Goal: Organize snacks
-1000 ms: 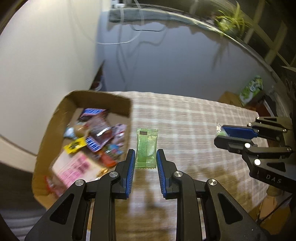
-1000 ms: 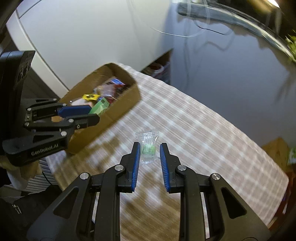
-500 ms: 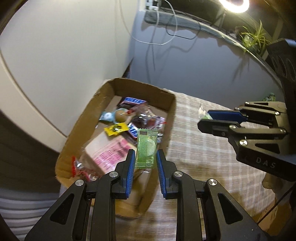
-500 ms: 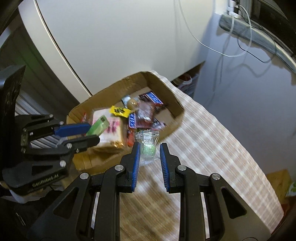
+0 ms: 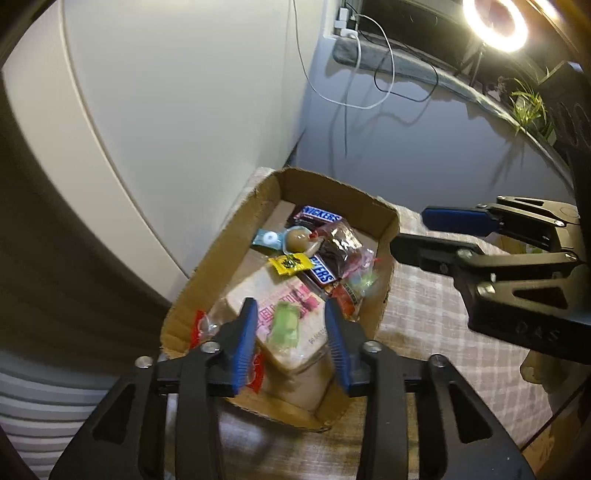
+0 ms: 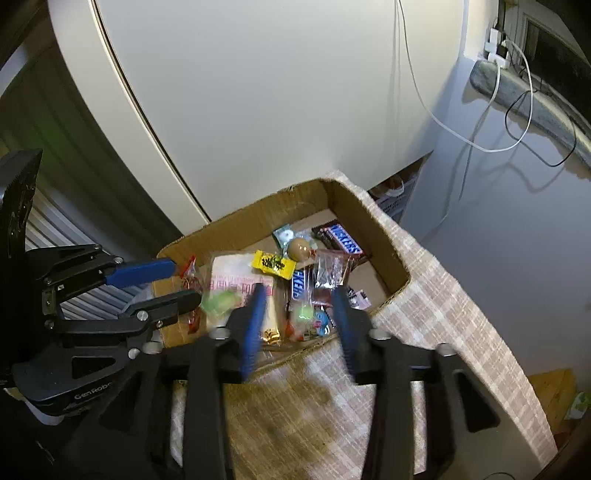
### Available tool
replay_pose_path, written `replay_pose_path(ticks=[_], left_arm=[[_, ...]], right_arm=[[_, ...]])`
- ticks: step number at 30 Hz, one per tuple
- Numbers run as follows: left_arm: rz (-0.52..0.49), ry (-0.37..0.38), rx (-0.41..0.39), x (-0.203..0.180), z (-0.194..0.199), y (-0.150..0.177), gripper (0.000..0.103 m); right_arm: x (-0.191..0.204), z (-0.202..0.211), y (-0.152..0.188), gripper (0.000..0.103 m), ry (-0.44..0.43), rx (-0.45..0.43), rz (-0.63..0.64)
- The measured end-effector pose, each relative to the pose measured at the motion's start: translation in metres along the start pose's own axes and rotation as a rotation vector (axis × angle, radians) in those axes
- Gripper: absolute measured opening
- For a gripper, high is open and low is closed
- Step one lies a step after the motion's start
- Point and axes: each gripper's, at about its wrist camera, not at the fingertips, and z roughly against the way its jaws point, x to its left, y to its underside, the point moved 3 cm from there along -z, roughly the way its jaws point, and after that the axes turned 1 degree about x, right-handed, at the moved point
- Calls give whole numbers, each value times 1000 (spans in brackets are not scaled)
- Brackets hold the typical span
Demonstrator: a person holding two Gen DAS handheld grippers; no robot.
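Observation:
A cardboard box [image 5: 207,273] full of snacks stands at the corner of the checked tablecloth [image 5: 424,321]. My left gripper [image 5: 290,330] hangs over the box's near end, jaws opening. A green packet [image 5: 286,325], blurred, lies free between its fingers above a pink-printed pack, touched by neither pad. In the right wrist view my right gripper [image 6: 299,319] is over the box's [image 6: 373,221] near wall, jaws opening too. A clear packet with a green sweet [image 6: 303,314] sits loose between them among the other snacks. The left gripper [image 6: 159,282] shows at the left, the green packet [image 6: 218,301] under it.
Snickers bars [image 5: 319,214], a yellow sweet [image 5: 290,263] and a round brown sweet [image 5: 297,238] fill the box. A white panel [image 5: 184,110] rises just behind it. Cables [image 5: 354,99], a ring light [image 5: 495,22] and a plant [image 5: 528,103] stand along the far ledge.
Both grippers travelled from over the tablecloth to above the box. Each then opened and let go of its packet, which now lies in the box.

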Motion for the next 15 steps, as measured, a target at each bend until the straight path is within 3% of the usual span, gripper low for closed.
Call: replay_pose_path(ticks=[1, 9, 11, 15], left_arm=[[1, -3, -5, 1, 2, 0, 38], [5, -15, -55, -3, 24, 0, 38], [7, -20, -69, -4, 31, 3, 38], [28, -30, -86, -5, 44, 7, 50]], right_arm=[[0, 2, -1, 52, 0, -7, -1], [-2, 26, 2, 53, 4, -44, -26], [-4, 34, 5, 59, 4, -55, -39], [-5, 54, 14, 66, 15, -91, -67]])
